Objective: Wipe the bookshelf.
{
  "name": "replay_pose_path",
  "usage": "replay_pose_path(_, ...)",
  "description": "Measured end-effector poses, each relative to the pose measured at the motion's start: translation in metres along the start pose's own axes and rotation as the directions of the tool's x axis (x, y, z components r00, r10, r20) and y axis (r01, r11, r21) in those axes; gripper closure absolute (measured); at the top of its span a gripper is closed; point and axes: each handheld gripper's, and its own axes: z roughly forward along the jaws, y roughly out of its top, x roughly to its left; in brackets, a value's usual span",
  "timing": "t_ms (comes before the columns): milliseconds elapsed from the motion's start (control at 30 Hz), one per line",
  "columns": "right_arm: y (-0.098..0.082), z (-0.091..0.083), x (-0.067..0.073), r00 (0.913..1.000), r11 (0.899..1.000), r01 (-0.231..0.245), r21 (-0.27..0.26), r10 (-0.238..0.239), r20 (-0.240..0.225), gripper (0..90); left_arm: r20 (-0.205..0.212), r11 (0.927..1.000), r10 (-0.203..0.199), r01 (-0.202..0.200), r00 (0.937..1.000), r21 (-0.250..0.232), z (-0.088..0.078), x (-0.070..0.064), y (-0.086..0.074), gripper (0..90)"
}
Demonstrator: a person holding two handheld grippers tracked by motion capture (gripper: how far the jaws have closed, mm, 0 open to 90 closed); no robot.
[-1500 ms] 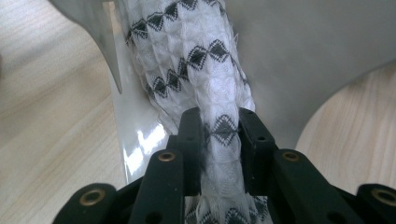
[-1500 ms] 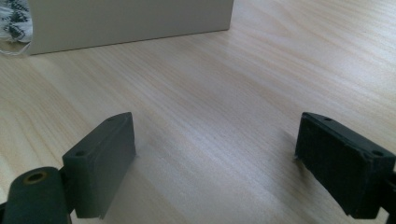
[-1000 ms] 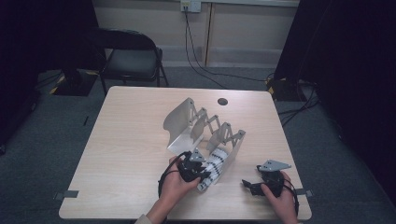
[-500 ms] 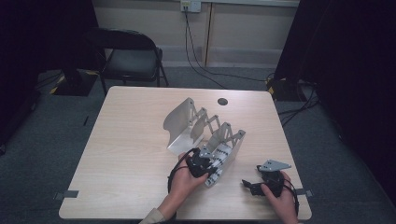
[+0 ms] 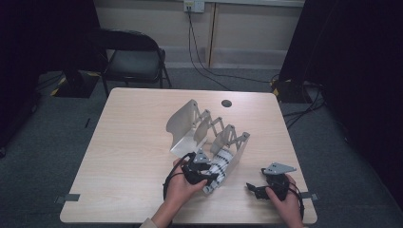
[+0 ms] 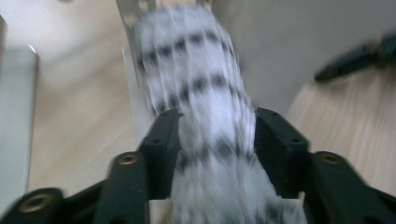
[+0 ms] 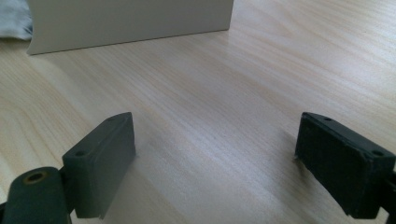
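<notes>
A rolled white cloth with black stripes (image 5: 224, 160) lies in the nearest slot of a pale accordion rack (image 5: 192, 124) at the middle of the table. My left gripper (image 5: 211, 177) reaches into that slot from the near side. In the left gripper view the cloth (image 6: 196, 70) runs between the jaws of the left gripper (image 6: 212, 135), which have just been opening; the picture is blurred. My right gripper (image 5: 253, 189) rests on the table to the right of the rack. The right gripper (image 7: 215, 158) stands open over bare wood.
The rack's end panel (image 7: 126, 18) stands just ahead of the right gripper. The light wood table (image 5: 128, 147) has a round dark grommet (image 5: 226, 103) near its far edge. A black chair (image 5: 133, 59) stands behind the table, and cables (image 5: 304, 102) lie on the floor at the right.
The left hand pushed the cloth up and right into the rack's near slot, then eased back a little. The right hand kept still.
</notes>
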Motion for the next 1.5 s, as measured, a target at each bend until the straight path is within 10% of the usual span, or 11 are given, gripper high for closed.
replay_pose_path(733, 0.000, 0.000, 0.000, 1.0000, 1.000, -0.001, 0.000, 0.001, -0.001, 11.3, 0.016, 0.9966, -0.042, 0.040, 0.9990, 0.072, 0.021, -0.001, -0.005, 76.3)
replay_pose_path(1500, 0.000, 0.000, 0.000, 1.0000, 1.000, -0.001, 0.000, 0.001, -0.001, 11.3, 0.038, 0.9978, -0.031, 0.028, 0.9988, 0.060, -0.013, 0.002, 0.023, 77.2)
